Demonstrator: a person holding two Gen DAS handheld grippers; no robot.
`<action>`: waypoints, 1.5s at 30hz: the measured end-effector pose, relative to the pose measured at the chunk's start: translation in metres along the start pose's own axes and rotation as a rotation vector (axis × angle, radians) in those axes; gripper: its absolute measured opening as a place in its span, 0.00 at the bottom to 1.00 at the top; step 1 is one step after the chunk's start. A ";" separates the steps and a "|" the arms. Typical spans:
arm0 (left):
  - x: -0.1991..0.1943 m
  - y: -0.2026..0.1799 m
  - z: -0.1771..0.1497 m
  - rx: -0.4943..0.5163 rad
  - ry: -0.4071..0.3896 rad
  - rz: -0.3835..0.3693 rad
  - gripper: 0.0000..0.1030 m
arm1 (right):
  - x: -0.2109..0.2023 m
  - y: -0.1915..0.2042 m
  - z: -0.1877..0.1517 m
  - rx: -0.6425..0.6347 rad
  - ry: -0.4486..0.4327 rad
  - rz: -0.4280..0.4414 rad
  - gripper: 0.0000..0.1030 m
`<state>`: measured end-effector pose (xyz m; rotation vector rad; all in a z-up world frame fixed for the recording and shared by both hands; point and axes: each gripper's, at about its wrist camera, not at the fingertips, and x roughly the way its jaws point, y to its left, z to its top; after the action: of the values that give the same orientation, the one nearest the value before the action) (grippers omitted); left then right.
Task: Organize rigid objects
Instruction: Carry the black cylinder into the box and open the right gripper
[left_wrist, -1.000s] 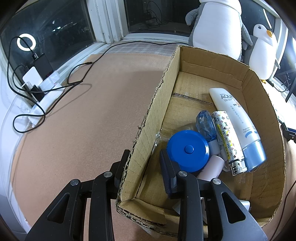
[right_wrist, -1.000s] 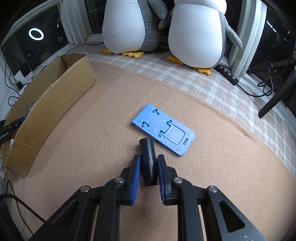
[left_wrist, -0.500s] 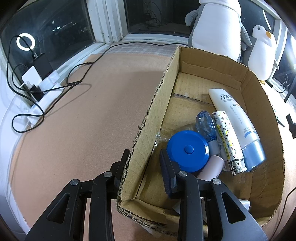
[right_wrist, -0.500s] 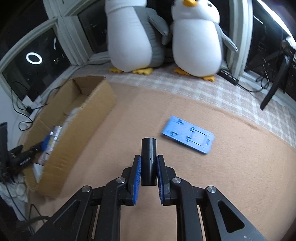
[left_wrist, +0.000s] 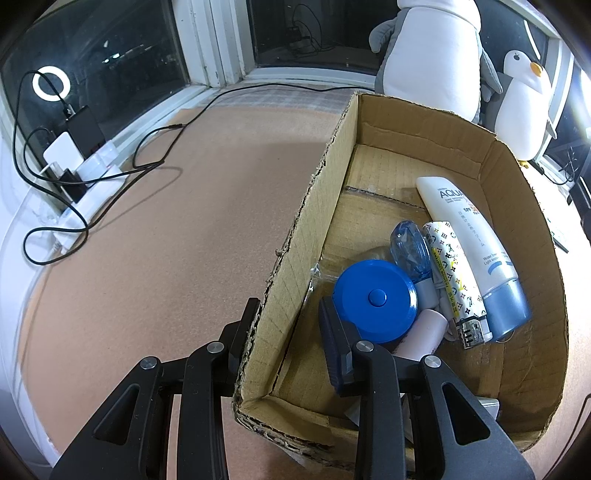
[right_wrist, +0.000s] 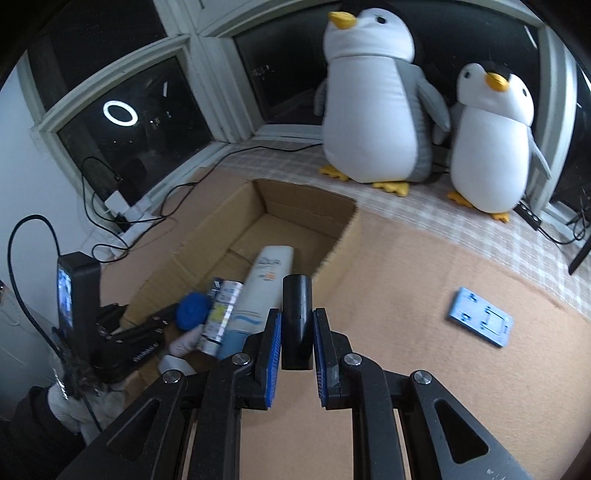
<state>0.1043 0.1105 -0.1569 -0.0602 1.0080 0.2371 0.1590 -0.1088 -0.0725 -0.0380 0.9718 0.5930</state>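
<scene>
Brown carpet: your right gripper (right_wrist: 297, 345) clamps a black tube (right_wrist: 297, 317); your left gripper (left_wrist: 288, 328) straddles the box (left_wrist: 295, 251) wall, fingers apart.

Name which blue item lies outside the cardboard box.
The flat blue plate, alone on the mat right of the cardboard box; the round blue case lies inside.

Tube (left_wrist: 469, 236) and lighter (left_wrist: 452, 273) lie side by side in the box (left_wrist: 291, 258) (plate (right_wrist: 480, 322) apparently well right of it)

Two plush penguins (right_wrist: 373, 107), one box (right_wrist: 295, 206)
</scene>
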 end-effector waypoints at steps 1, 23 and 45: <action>0.000 0.000 0.000 0.000 0.000 0.000 0.28 | 0.002 0.006 0.002 -0.003 0.001 0.006 0.14; 0.001 -0.003 0.001 -0.005 0.000 -0.001 0.28 | 0.042 0.059 0.006 -0.070 0.041 0.022 0.14; 0.001 -0.005 0.001 -0.007 -0.001 -0.001 0.28 | 0.033 0.055 0.007 -0.083 -0.013 0.030 0.57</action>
<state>0.1074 0.1058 -0.1576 -0.0668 1.0059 0.2391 0.1511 -0.0452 -0.0818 -0.0933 0.9364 0.6597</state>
